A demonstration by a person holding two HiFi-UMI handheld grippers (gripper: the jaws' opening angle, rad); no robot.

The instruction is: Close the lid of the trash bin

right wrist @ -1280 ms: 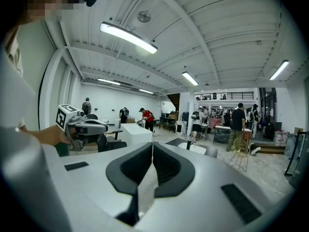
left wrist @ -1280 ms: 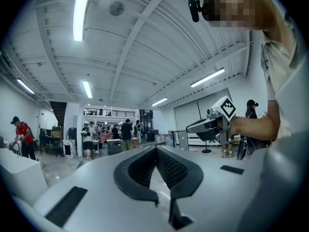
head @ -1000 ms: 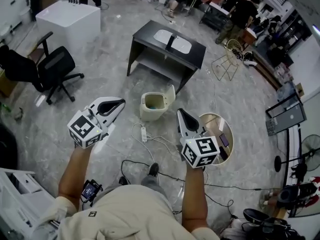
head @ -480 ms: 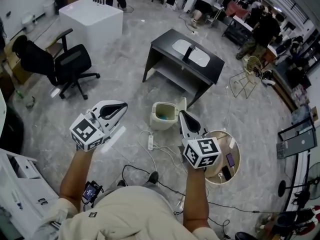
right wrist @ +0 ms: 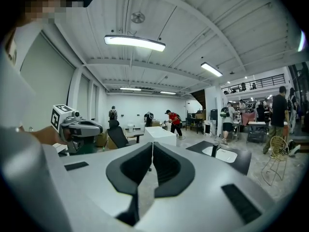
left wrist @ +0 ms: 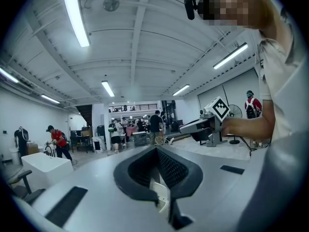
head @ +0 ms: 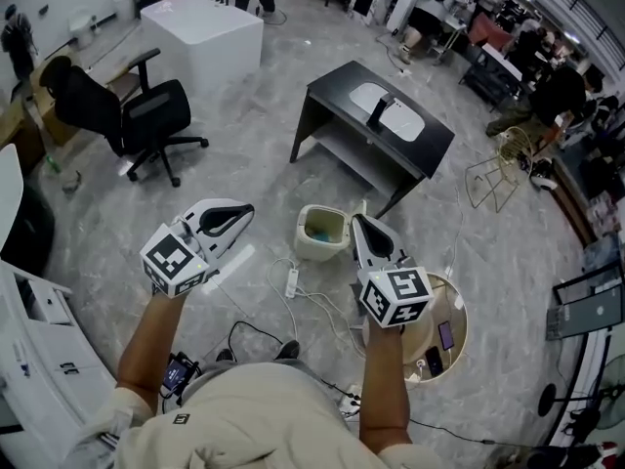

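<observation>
a small pale trash bin point(head: 320, 233) sits on the grey floor, open, with a little green showing inside. its lid point(head: 362, 207) stands upright at the edge nearest the right tongs point(head: 363, 231), whose tip covers most of it from the head camera. the bin lies ahead of and between the two pairs of tongs, closer to the right pair. the left tongs point(head: 230, 214) are off to the bin's far side, well apart from it. both pairs are pressed together with nothing between them, and both are held up in the air, touching nothing. just beyond the bin is a black desk point(head: 376, 130). on the floor between the tongs, on the person's side of the bin, lie a white power strip point(head: 290, 281) and loose cable. a round tabletop point(head: 451, 306) with phones on it sits under and beside the right tongs. likely risks: the bin looks light, so a sideways shove on the lid could slide or tip it instead of folding the lid down. coming down blind onto the hidden lid could miss the lid. stepping closer could snag the cable.
</observation>
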